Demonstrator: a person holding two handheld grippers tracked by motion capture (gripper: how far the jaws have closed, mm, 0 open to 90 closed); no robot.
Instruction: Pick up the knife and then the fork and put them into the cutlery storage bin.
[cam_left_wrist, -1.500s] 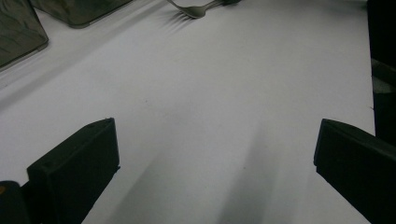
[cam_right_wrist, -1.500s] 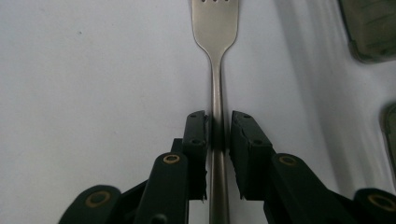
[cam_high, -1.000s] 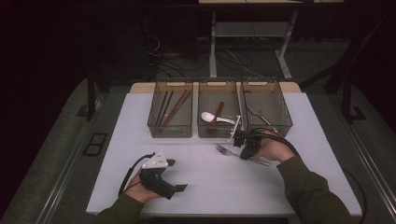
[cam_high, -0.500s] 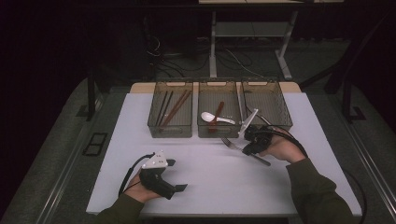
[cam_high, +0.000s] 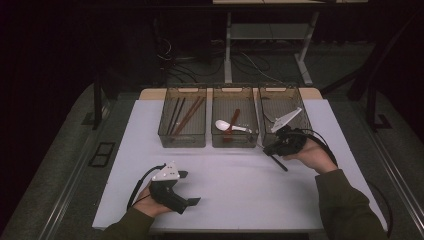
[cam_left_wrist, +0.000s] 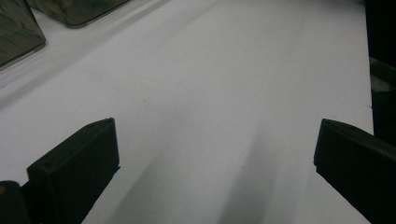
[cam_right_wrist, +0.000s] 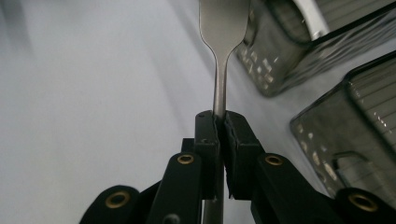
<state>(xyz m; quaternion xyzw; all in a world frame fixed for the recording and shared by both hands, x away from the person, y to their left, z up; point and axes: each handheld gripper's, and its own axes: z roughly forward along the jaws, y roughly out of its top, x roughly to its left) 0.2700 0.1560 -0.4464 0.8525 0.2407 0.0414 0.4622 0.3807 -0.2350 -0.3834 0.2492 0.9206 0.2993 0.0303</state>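
White tabletop: a fork is clamped by its handle in the right gripper beside the right bin; left gripper is held wide. Fork should be kept level over the rim.

Dim dark surroundings, brightly lit white table, soft shadows, blurred close-ups

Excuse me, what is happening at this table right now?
A person is sorting cutlery into three clear bins. The right gripper is shut on the handle of a metal fork and holds it near the front of the right bin. The left gripper rests open on the white table and holds nothing. The left bin holds chopsticks, and the middle bin holds a white spoon.
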